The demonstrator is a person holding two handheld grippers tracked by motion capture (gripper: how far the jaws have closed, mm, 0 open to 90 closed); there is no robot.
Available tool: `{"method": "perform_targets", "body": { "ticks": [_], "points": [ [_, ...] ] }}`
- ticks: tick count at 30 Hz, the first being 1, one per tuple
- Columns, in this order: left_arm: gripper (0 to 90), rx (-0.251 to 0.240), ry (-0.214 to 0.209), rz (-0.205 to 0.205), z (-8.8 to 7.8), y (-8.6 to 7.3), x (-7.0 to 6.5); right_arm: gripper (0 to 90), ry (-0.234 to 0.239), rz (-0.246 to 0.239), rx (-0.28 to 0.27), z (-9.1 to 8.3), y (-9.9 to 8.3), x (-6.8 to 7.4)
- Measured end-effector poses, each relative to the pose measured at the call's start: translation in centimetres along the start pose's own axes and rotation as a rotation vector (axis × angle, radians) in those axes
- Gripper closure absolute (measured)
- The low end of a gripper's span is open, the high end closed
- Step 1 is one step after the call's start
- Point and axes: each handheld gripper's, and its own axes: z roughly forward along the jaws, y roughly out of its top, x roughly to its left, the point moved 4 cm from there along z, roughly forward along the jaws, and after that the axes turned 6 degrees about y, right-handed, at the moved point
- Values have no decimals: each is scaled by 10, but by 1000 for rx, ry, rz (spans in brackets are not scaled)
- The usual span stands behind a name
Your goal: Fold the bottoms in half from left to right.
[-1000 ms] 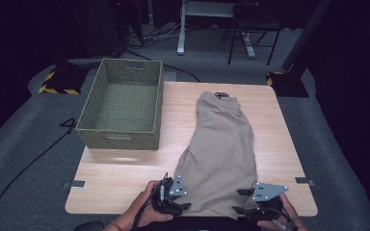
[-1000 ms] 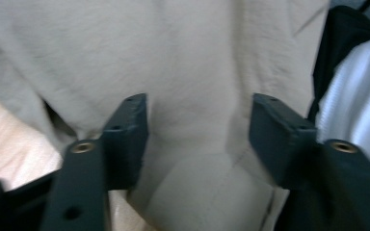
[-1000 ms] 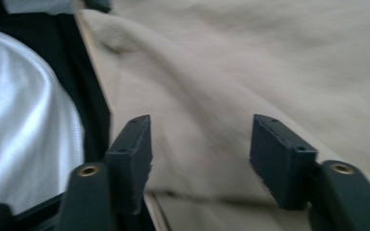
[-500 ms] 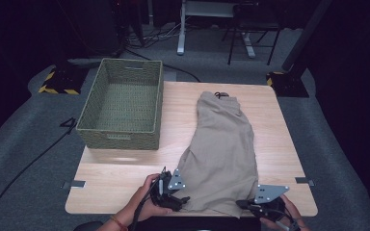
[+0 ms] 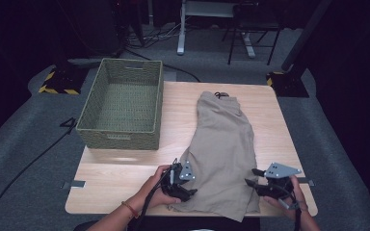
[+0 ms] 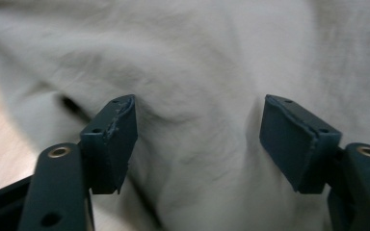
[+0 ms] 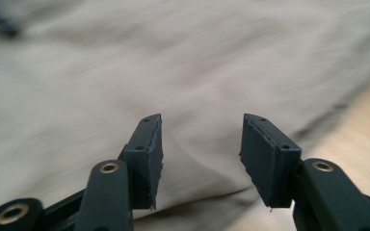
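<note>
Since a moment ago both grippers have slid inward along the near edge of the table [image 5: 120, 168], toward the hem of the shorts [image 5: 224, 144]. The left gripper [image 5: 190, 191] now sits on the hem's left corner, its jaws apart with cloth bulging up between them but not pinched, as the left gripper view shows [image 6: 197, 139]. The right gripper [image 5: 250, 178] has its tips at the hem's right side; its jaws have just been opening and stand apart over the cloth, nothing clamped [image 7: 202, 154]. The shorts lie flat on the table's right half, waistband toward the far edge, legs reaching the near edge. A woven basket [image 5: 120, 137] stands at the far left corner, well apart from the shorts.
</note>
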Motion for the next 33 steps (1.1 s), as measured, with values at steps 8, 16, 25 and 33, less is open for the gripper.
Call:
{"method": "perform_targets", "body": {
  "ticks": [8,16,25,33],
  "points": [
    [308,-4,-37,6,-9,-12,-10,507,-128,58,-89,2,49,-72],
    [309,-23,-43,8,-24,-32,-14,469,-105,156,-110,37,97,-132],
    [312,-38,-43,5,-32,-43,-16,418,-87,214,13,98,128,-165],
    [314,-41,-48,9,-40,-53,-14,450,-80,236,157,139,119,-175]
  ]
}}
